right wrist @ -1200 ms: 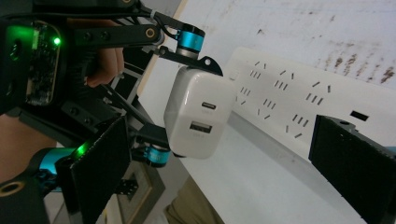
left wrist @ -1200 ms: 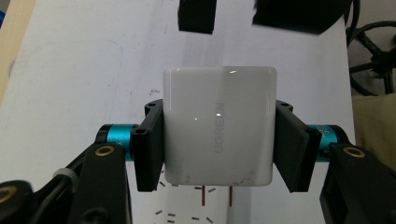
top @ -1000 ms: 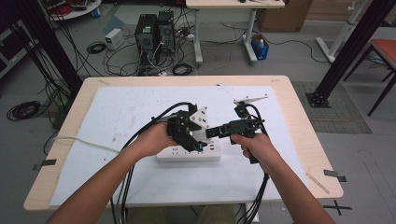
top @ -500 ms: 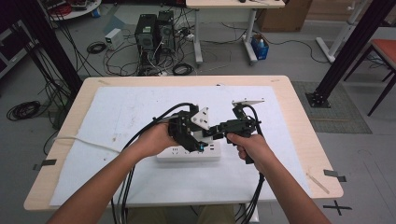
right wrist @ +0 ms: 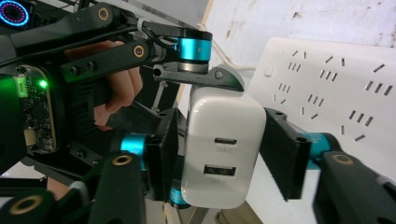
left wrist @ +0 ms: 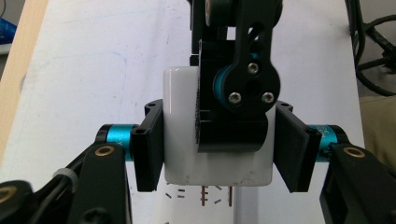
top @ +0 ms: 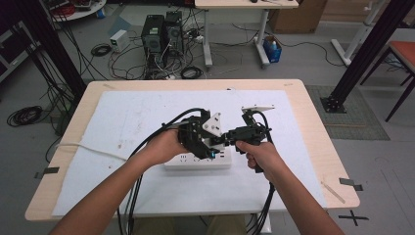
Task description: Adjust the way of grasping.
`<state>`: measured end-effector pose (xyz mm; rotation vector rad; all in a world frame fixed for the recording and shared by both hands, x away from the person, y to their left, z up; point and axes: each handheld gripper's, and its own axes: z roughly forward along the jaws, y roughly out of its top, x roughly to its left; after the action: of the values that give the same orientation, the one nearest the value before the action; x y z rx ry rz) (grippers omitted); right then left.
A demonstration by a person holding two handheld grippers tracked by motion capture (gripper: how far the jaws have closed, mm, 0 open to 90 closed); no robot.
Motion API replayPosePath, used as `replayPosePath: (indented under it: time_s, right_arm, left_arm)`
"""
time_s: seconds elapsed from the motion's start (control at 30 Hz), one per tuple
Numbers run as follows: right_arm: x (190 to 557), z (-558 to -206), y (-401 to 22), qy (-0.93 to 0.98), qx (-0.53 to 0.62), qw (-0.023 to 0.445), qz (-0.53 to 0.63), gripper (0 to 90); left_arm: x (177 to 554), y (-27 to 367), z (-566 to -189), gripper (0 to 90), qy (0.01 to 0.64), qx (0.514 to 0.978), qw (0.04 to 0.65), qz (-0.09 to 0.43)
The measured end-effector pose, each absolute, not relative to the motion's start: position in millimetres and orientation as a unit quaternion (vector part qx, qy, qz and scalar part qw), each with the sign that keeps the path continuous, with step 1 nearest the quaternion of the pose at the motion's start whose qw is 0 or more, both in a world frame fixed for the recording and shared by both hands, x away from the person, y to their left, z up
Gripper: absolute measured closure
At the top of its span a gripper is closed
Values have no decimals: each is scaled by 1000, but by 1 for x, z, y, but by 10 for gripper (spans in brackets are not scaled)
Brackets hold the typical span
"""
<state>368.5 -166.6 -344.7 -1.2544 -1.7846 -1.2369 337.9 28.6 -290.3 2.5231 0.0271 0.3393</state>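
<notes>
Two grippers meet over the white power strip (top: 197,160) on the surface: the left gripper (left wrist: 219,140) and right gripper (right wrist: 219,154) both flank the white USB charger (right wrist: 219,149), jaws slightly parted, grip uncertain.

I worked in a lab or workshop: my tabletop (top: 313,147) stood on a grey floor strewn with cables (top: 127,58), two computer towers (top: 161,32) sat behind it, black metal frame posts (top: 364,51) flanked it, and another desk (top: 235,5) stood beyond.
</notes>
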Motion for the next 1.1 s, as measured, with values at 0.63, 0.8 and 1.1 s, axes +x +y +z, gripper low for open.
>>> replayPosePath:
  time_s: [0.63, 0.8, 1.1]
  right_arm:
    - [370, -346, -182, -722, -481, 234, -440, 622]
    - [371, -332, -198, -782, -465, 142, -389, 622]
    - [369, -311, -218, -840, -423, 48, -337, 622]
  left_arm:
    - [344, 49, -286, 244, 43, 950, 281, 132]
    - [351, 85, -285, 198, 83, 958, 250, 118]
    - [361, 151, -290, 198, 141, 967, 195, 87]
